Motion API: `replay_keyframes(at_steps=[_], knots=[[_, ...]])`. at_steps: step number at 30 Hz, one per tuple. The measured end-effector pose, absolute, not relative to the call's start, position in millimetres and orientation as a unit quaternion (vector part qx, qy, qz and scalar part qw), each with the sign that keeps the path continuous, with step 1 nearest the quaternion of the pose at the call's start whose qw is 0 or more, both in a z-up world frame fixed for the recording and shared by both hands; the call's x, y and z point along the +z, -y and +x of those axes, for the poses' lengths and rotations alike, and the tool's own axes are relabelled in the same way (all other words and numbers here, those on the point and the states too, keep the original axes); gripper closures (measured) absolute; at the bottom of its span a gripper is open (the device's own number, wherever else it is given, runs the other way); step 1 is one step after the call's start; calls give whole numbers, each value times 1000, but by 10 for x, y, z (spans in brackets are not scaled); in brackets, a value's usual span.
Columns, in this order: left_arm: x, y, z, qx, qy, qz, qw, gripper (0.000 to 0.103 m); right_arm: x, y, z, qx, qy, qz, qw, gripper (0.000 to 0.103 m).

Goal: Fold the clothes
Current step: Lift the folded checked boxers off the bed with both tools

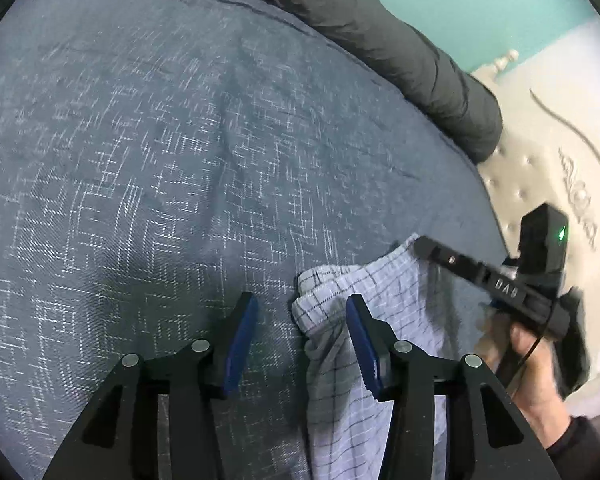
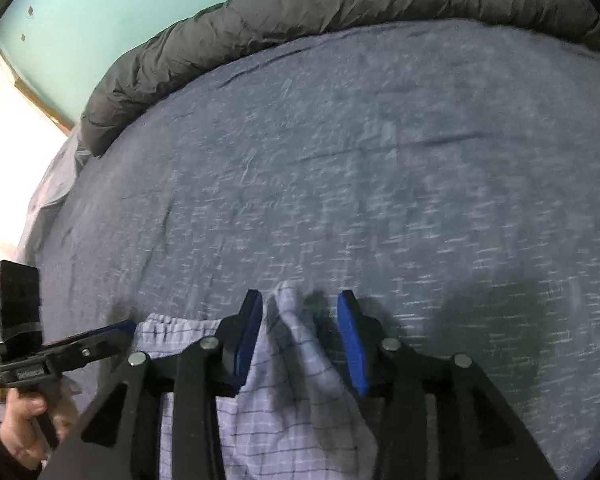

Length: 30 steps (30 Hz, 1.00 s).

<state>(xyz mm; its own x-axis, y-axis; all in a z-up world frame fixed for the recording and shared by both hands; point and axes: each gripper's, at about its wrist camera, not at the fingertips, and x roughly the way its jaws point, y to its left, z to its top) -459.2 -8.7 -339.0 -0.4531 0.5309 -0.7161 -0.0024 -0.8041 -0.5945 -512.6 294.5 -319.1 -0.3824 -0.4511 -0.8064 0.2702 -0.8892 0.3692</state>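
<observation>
- A bed cover (image 1: 160, 152) of blue-grey cloth flecked with white fills most of both views, lightly creased.
- A dark grey quilted duvet (image 2: 284, 12) lies bunched in a long roll along the cover's far edge.
- A cream tufted mattress side (image 1: 540, 168) shows beyond the cover's edge.
- A turquoise wall (image 2: 84, 28) stands behind the bed.

**Colours and patterns**

My grippers (image 1: 302, 312) (image 2: 300, 308): black frames, blue pads (image 1: 242, 344). Garment (image 1: 384, 292): pale lilac-white, thin dark check. Bedspread (image 1: 160, 140): slate blue, white crosshatch flecks. Duvet (image 2: 300, 4): dark grey, plain. Wall (image 2: 80, 20): turquoise. Headboard (image 1: 540, 184): cream.
</observation>
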Motion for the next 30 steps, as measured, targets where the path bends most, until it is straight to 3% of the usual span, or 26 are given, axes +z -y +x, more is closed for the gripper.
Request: replay_keyframes(at_steps=[6, 8, 10, 11, 13, 16, 30], knots=[[-3512, 110, -4643, 796, 298, -500, 165, 53, -3276, -2905, -5155, -821, 83, 518, 223, 63], [-3510, 81, -4661, 797, 297, -498, 169, 53, -3296, -2907, -5118, -820, 82, 517, 230, 82], [-3498, 16, -4667, 799, 287, -499, 173, 54, -3280, -2899, -5070, -822, 76, 512, 238, 88], [-3489, -22, -4668, 800, 280, -500, 176, 60, -3256, -2895, -5052, -823, 76, 508, 242, 90], [-3470, -98, -4671, 803, 266, -502, 180, 81, -3207, -2885, -5015, -826, 76, 499, 250, 91], [-3367, -157, -4633, 812, 251, -494, 186, 87, -3078, -2928, -4924, -832, 85, 480, 265, 91], [-2073, -324, -4179, 855, 206, -424, 216, 90, -1898, -3156, -4277, -869, 107, 364, 317, 92]])
